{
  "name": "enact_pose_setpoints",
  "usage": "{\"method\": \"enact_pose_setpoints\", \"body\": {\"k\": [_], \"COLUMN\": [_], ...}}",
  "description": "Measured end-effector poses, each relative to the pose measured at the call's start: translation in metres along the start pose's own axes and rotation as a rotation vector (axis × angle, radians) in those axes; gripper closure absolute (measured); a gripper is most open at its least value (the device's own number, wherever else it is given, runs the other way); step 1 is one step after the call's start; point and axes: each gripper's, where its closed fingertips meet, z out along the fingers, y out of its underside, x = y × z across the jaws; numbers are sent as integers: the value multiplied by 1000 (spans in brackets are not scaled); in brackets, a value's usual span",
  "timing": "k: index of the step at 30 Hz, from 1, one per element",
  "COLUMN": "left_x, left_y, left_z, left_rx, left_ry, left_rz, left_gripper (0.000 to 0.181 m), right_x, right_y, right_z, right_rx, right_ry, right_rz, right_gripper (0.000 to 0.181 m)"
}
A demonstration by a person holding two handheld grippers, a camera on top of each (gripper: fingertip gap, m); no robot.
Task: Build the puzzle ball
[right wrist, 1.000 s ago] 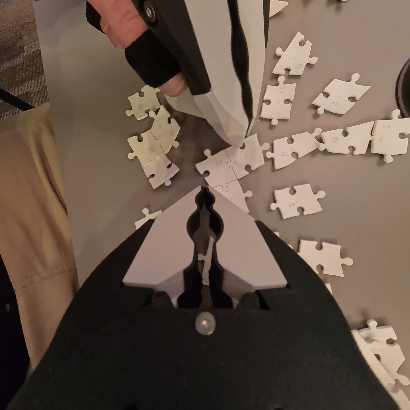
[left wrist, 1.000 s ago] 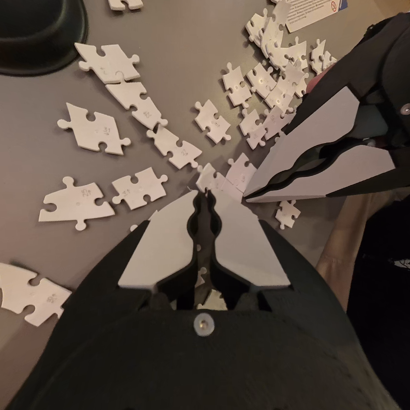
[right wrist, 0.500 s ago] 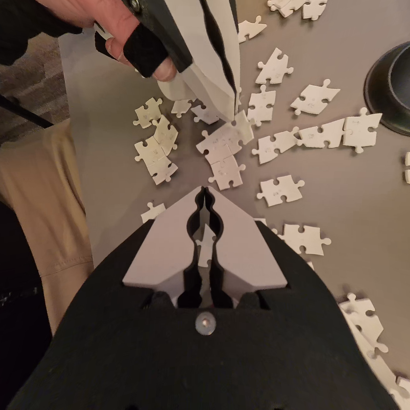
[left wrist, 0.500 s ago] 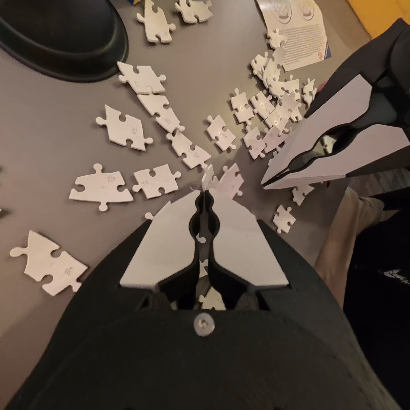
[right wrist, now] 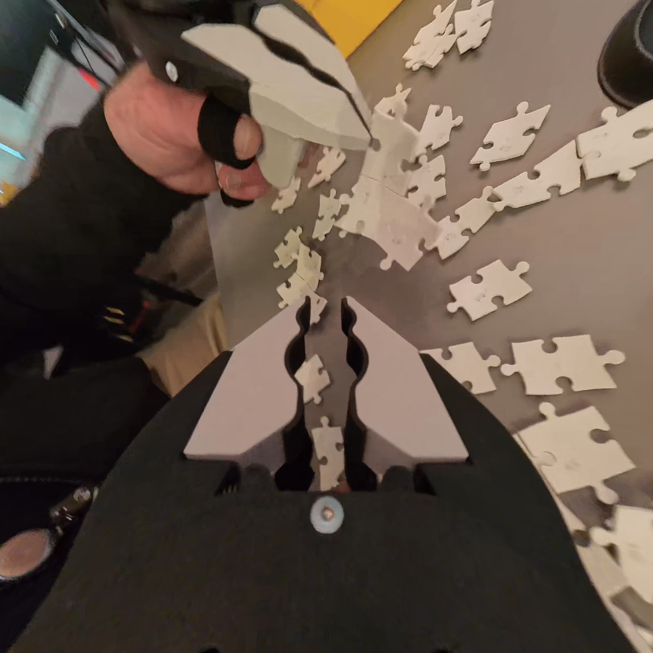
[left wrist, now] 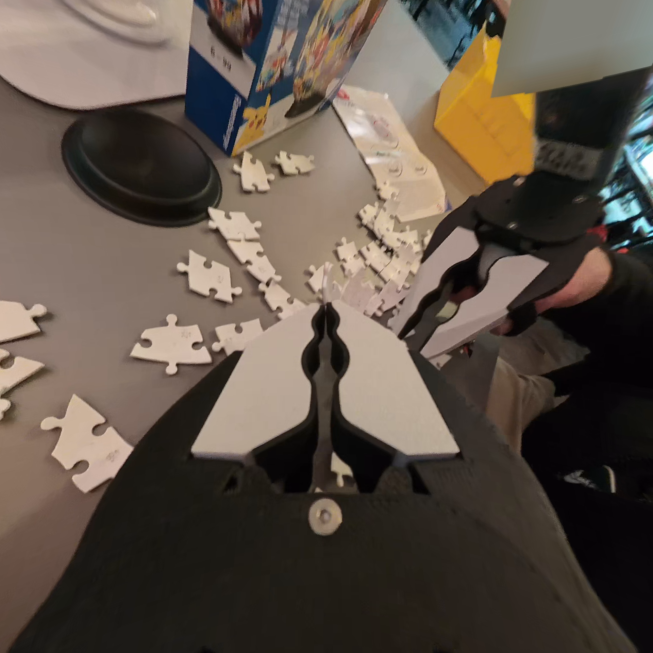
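Note:
My left gripper [left wrist: 325,306] is shut on the edge of a small cluster of joined white puzzle pieces [left wrist: 357,293] and holds it tilted above the grey table [left wrist: 88,265]. In the right wrist view the left gripper [right wrist: 369,139] pinches the cluster [right wrist: 385,212] at its top. My right gripper [right wrist: 325,303] is open and empty, a little short of the cluster. It also shows in the left wrist view [left wrist: 411,341], to the right of the left gripper. Several loose white pieces [left wrist: 169,344] lie around on the table, and more show in the right wrist view [right wrist: 489,289].
A black bowl-shaped stand [left wrist: 141,169] sits at the back left. A colourful puzzle box [left wrist: 268,70] stands behind it, with a paper sheet [left wrist: 399,155] and a yellow box [left wrist: 484,116] to its right. A pile of small pieces [left wrist: 385,247] lies below the sheet. Tip to tip, the grippers are about 8 centimeters apart.
My left gripper has risen and tilted back, lifting the joined cluster off the table. My right gripper has opened and drawn away from the cluster.

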Motion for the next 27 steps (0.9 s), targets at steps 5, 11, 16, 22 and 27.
{"method": "enact_pose_setpoints", "body": {"k": [5, 11, 16, 22, 27], "left_x": [17, 31, 35, 19, 8], "left_y": [-22, -27, -24, -17, 0], "left_z": [-7, -7, -2, -7, -3], "left_rx": [156, 231, 228, 196, 81], "left_ry": [50, 74, 79, 14, -6], "left_rz": [-33, -45, -50, -9, 21], "left_gripper": [181, 181, 181, 181, 181], "right_x": [-1, -3, 2, 13, 32], "right_y": [-26, -49, -49, -37, -22], "right_z": [-4, -15, -17, -27, -41], "right_rx": [228, 398, 416, 312, 211], "right_ry": [-119, -216, -236, -139, 1], "right_rz": [201, 277, 329, 261, 194], "right_gripper": [158, 161, 167, 170, 169]}}
